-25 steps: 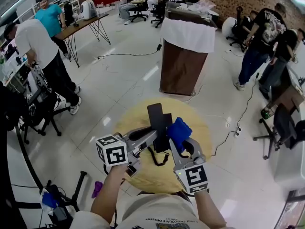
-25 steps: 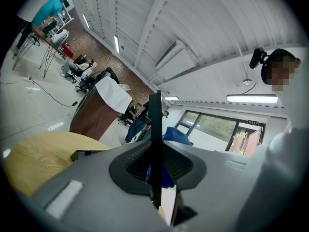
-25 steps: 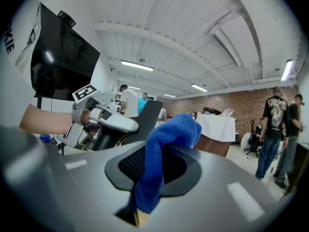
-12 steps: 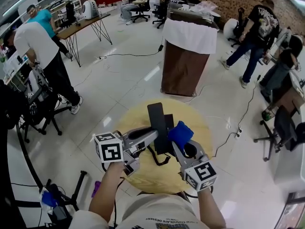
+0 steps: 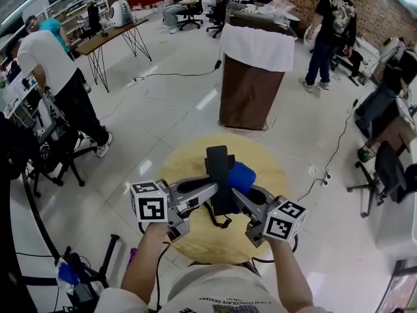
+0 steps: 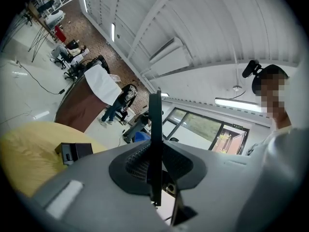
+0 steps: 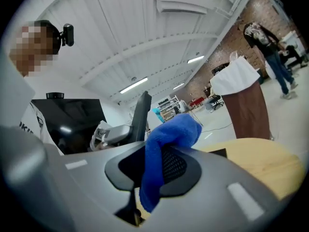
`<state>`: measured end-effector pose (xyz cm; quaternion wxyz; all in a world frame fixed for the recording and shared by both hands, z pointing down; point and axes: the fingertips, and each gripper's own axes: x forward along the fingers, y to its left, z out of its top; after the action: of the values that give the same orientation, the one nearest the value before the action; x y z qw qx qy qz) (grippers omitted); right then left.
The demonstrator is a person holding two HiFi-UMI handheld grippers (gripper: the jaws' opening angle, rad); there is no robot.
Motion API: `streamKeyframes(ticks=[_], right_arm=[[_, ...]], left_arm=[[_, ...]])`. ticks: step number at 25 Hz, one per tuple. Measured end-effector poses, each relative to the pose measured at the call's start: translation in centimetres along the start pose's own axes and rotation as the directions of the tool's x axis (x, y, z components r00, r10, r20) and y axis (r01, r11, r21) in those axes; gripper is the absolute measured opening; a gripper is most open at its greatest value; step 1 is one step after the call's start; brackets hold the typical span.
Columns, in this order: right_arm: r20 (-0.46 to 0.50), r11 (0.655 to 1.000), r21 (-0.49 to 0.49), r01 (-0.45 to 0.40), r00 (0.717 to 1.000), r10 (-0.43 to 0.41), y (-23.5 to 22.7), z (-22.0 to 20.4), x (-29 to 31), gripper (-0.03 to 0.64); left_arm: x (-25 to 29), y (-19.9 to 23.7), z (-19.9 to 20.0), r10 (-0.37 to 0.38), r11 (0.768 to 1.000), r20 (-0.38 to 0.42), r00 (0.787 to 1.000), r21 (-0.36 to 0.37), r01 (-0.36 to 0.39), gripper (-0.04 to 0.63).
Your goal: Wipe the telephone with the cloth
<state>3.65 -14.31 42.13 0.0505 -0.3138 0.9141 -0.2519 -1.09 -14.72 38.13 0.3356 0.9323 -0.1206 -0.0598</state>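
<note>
A black telephone handset [image 5: 217,163] stands upright over the round wooden table [image 5: 184,165], and my left gripper [image 5: 210,189] is shut on its lower part. In the left gripper view the handset [image 6: 155,129] shows edge-on as a thin slab between the jaws. My right gripper [image 5: 240,190] is shut on a blue cloth [image 5: 240,176], which presses against the handset's right side. The cloth [image 7: 166,144] bulges out of the jaws in the right gripper view, with the handset [image 7: 141,115] just left of it. A black telephone base [image 6: 75,152] sits on the table.
A brown cabinet draped with a white cloth [image 5: 255,77] stands beyond the table. People stand at the left [image 5: 49,70] and far right [image 5: 332,25]. An office chair [image 5: 386,175] and floor cables [image 5: 326,168] lie to the right, and a stand with gear [image 5: 52,149] to the left.
My right gripper has slid the blue cloth left and down along the handset, and its marker cube has swung out to the right. The left gripper has kept its hold and hardly moved.
</note>
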Motion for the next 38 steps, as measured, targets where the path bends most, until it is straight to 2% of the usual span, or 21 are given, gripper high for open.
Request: streamKeyframes(ticks=[5, 11, 29, 38], right_arm=[[0.034, 1.0, 0.021, -0.022, 0.999, 0.021, 0.1, 1.3, 0.3, 0.063], [0.063, 0.999, -0.013, -0.03, 0.998, 0.03, 0.3, 3.7, 0.7, 0.063], [0.127, 0.995, -0.101, 0.001, 0.992, 0.012, 0.0, 8.8, 2.0, 0.063], [0.137, 0.987, -0.153, 0.038, 0.99, -0.017, -0.4, 9.5, 2.6, 0.063]], left_arm=[[0.1, -0.1, -0.4, -0.02, 1.0, -0.006, 1.0, -0.004, 0.02, 0.063], [0.2, 0.0, -1.1, -0.028, 0.999, -0.016, 0.999, -0.019, 0.028, 0.062], [0.3, -0.5, -3.3, -0.063, 0.997, -0.044, 0.997, -0.045, 0.061, 0.063], [0.4, 0.3, -4.7, -0.073, 0.995, -0.06, 0.996, -0.07, 0.068, 0.062]])
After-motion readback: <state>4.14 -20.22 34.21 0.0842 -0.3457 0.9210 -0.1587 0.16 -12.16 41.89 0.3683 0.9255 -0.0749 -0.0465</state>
